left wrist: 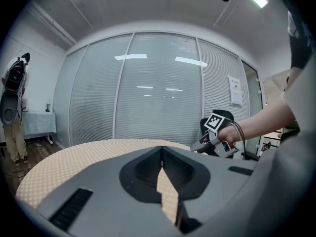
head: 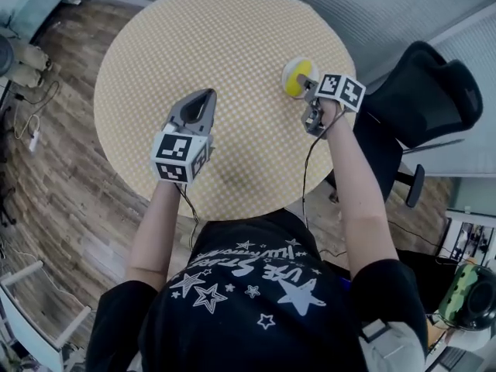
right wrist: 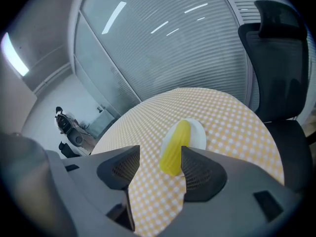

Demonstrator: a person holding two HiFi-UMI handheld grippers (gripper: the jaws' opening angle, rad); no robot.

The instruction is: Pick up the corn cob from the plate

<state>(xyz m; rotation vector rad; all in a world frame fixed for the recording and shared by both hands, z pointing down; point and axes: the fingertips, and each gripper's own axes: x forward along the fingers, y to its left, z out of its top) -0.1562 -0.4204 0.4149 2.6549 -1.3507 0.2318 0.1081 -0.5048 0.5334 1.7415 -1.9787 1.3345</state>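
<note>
A yellow corn cob (head: pixel 295 82) lies on a small white plate (head: pixel 292 65) near the right edge of the round table (head: pixel 194 37) with its yellow checked cloth. My right gripper (head: pixel 305 88) is open and hangs just short of the cob's near end. In the right gripper view the corn cob (right wrist: pixel 176 146) on the plate (right wrist: pixel 199 133) points at the gap of the right gripper (right wrist: pixel 160 153), close by the right jaw's tip and not between the pads. My left gripper (head: pixel 206 96) hovers shut and empty over the table's middle; the left gripper (left wrist: pixel 161 150) shows its tips together.
A black office chair (head: pixel 425 91) stands right of the table, close behind the plate. The table's right edge runs just past the plate. A wood floor (head: pixel 54 177) with cables lies at the left. Glass walls with blinds (left wrist: pixel 148 93) ring the room.
</note>
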